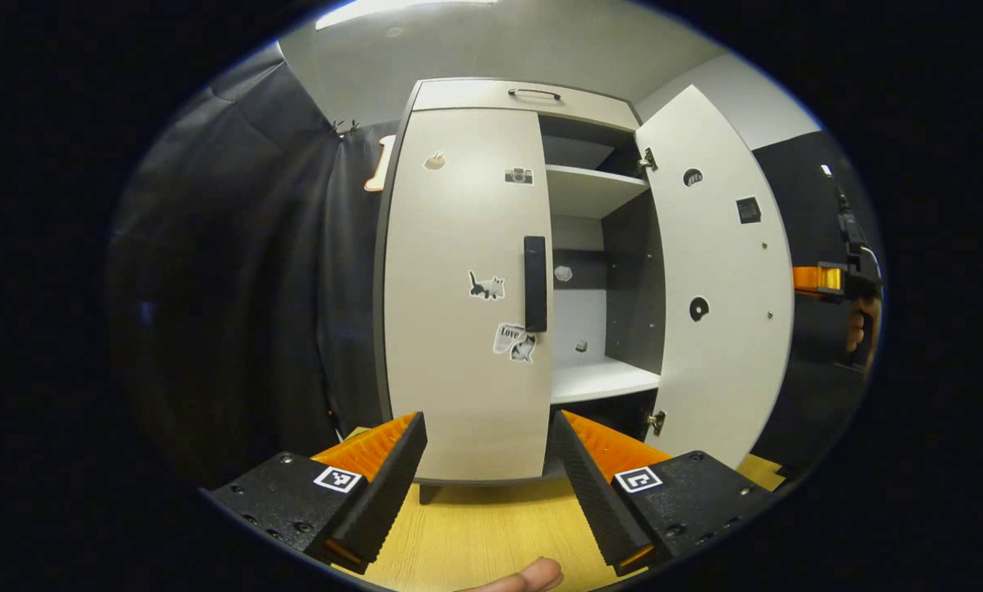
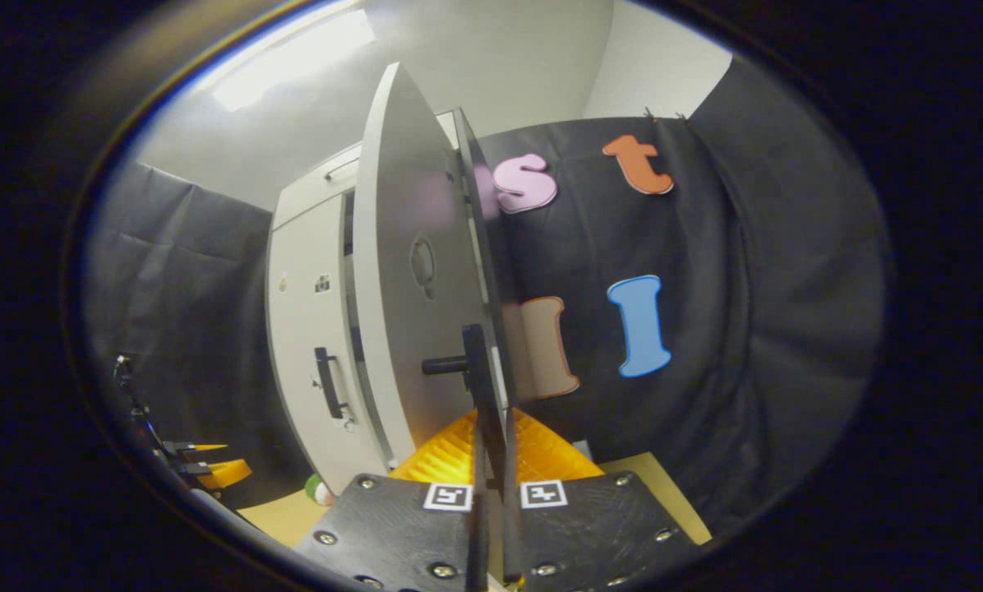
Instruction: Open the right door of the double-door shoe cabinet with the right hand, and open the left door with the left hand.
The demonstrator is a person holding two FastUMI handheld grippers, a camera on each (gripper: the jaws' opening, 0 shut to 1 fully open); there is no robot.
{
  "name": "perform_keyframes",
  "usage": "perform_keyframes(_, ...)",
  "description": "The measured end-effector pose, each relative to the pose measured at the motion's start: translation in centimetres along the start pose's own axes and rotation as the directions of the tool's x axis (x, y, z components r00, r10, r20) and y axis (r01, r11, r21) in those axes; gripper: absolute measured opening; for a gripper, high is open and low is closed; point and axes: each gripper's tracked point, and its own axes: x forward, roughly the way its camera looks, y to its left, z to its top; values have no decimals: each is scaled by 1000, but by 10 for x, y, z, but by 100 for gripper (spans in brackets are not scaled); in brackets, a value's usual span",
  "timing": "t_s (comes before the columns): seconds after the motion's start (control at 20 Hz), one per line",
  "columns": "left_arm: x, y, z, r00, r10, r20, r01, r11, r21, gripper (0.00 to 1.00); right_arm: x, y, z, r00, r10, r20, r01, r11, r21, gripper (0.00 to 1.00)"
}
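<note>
Pressed together, the right gripper [image 2: 489, 460] is clenching the right door's handle [image 2: 473, 362], with the right door [image 1: 717, 279] standing swung wide open. Spread apart and grasping nothing, the left gripper [image 1: 487, 427] is hovering level above the wooden table [image 1: 491, 526], facing the closed left door [image 1: 459, 288] and its dark handle [image 1: 534, 284].

Hidden and unclear parts

We cannot tell whether the right gripper [image 2: 488, 460] presses the right door's handle [image 2: 473, 362]; small shelf objects [image 1: 563, 273] stay unidentifiable.
</note>
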Motion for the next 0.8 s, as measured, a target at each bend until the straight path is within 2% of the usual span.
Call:
perform_keyframes(0.05, 12, -5, 7, 1000, 3, 16, -2, 1000, -2, 96, -6, -3, -1, 1000, -27, 5, 27, 1000, -1, 7)
perform_keyframes(0.1, 23, -11, 16, 999, -2, 38, 2, 1000, -5, 96, -14, -6, -4, 999, -45, 23, 45, 999, 15, 19)
perform_keyframes(0.2, 47, -18, 33, 997, -4, 77, 5, 1000, -21, 96, -37, -16, 2, 994, -90, 62, 87, 995, 51, 50)
perform_keyframes(0.25, 59, -20, 39, 996, 6, 84, -3, 999, -35, 93, -50, -15, -2, 993, -97, 72, 92, 993, 68, 61)
perform_keyframes(0.3, 71, -24, 50, 995, 7, 103, -2, 999, -44, 96, -62, -15, -4, 992, -98, 79, 92, 993, 78, 57)
perform_keyframes(0.35, 82, -25, 58, 992, 21, 121, -16, 999, -46, 96, -78, -19, -9, 991, -112, 72, 106, 992, 73, 75)
perform_keyframes(0.4, 94, -28, 66, 990, 24, 137, -20, 999, -35, 96, -92, -22, -15, 989, -129, 73, 125, 990, 61, 74)
perform_keyframes(0.45, 105, -30, 72, 988, 30, 149, -28, 1000, -13, 96, -104, -28, -22, 984, -163, 65, 161, 986, 40, 93)
perform_keyframes(0.55, 125, -34, 84, 981, 43, 190, -51, 998, 37, 96, -129, -35, -40, 976, -212, 49, 212, 977, -3, 98)
perform_keyframes(0.6, 133, -34, 87, 979, 55, 195, -66, 997, 49, 95, -141, -37, -46, 973, -225, 48, 226, 974, -21, 92)
perform_keyframes(0.65, 141, -36, 88, 979, 57, 195, -70, 996, 61, 95, -153, -36, -53, 971, -235, 41, 237, 971, -40, 98)
perform_keyframes(0.8, 163, -42, 86, 985, 57, 161, -68, 996, 61, 96, -185, -27, -63, 972, -228, 56, 231, 972, -41, 98)
